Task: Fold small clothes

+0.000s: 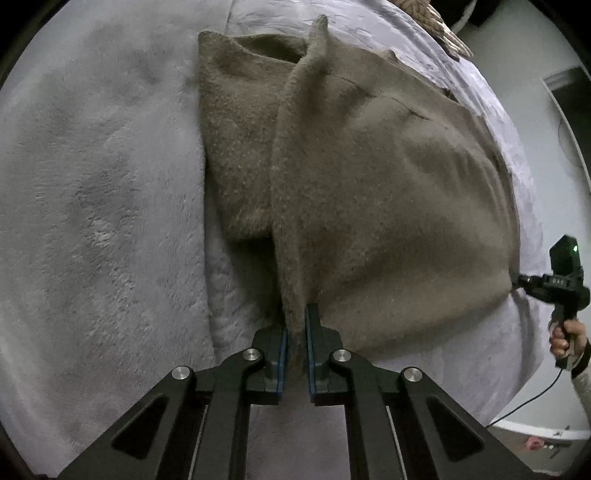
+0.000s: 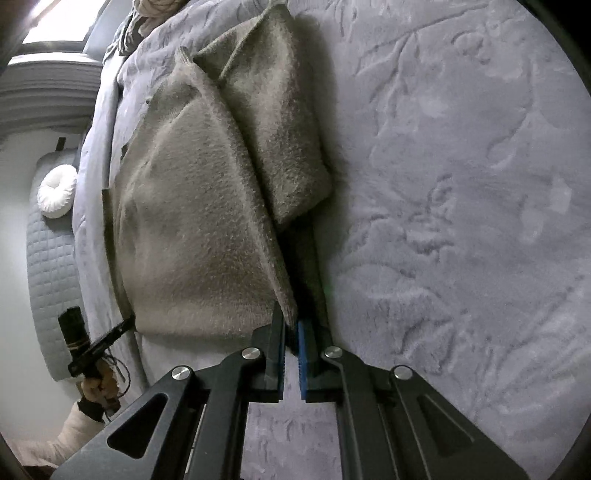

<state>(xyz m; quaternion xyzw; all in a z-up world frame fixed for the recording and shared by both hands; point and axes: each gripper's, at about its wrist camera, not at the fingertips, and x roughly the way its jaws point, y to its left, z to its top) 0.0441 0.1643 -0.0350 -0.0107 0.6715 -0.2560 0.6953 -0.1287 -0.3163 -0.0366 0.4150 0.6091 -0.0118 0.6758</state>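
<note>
A fuzzy taupe garment [image 1: 369, 177] lies on a grey plush blanket [image 1: 92, 184], one part folded under at its left. My left gripper [image 1: 295, 325] is shut on the garment's near edge, which rises as a ridge between the pads. In the right wrist view the same garment [image 2: 192, 221] is lifted along its edge, and my right gripper [image 2: 291, 332] is shut on a corner of it. The right gripper also shows in the left wrist view [image 1: 517, 280] at the garment's right corner. The left gripper shows in the right wrist view [image 2: 127, 325] at the garment's lower left corner.
The embossed grey blanket [image 2: 461, 184] covers the bed. A knitted beige item [image 1: 428, 18] lies at the bed's far edge. Beside the bed are a quilted grey mat [image 2: 48, 266] with a round white cushion [image 2: 57, 192].
</note>
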